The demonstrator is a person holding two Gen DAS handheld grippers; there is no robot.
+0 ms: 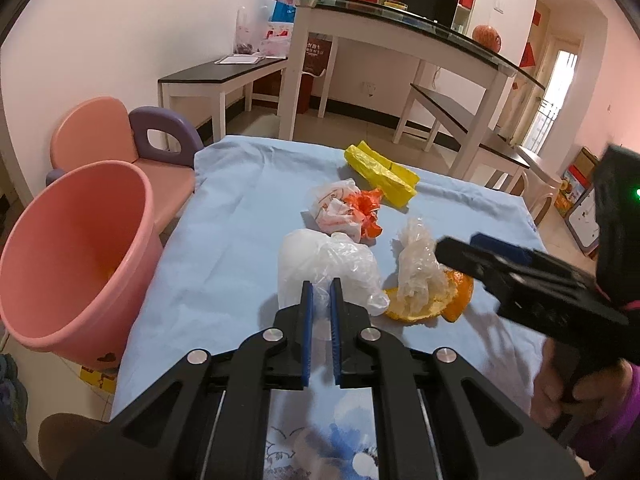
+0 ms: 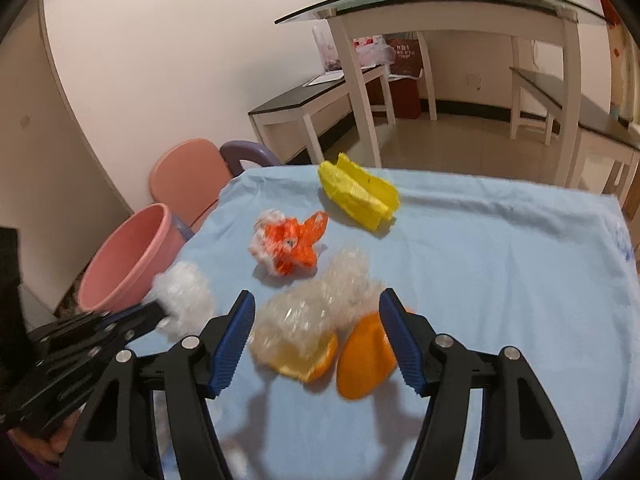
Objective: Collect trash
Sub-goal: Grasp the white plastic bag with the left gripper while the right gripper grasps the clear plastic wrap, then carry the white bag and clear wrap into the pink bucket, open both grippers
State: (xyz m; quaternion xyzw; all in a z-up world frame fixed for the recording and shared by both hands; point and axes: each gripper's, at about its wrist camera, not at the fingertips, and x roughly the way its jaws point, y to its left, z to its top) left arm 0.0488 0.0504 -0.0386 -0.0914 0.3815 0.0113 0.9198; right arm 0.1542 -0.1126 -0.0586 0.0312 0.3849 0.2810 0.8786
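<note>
1. Gripping comes first: the left gripper (image 1: 321,300) has its jaws clamped on the white plastic bag (image 1: 320,264), so lifting it across to the pink bucket (image 1: 76,248), off to their left beside the desk (image 1: 224,264), looks like the next move.
2. Right gripper (image 2: 316,320): jaws apart, straddling the clear wrap (image 2: 312,312) and orange peel (image 2: 360,364); closing should follow.
3. Only the left wrist view shows the bucket's inside; only the right shows the peel's smooth outer side.
</note>
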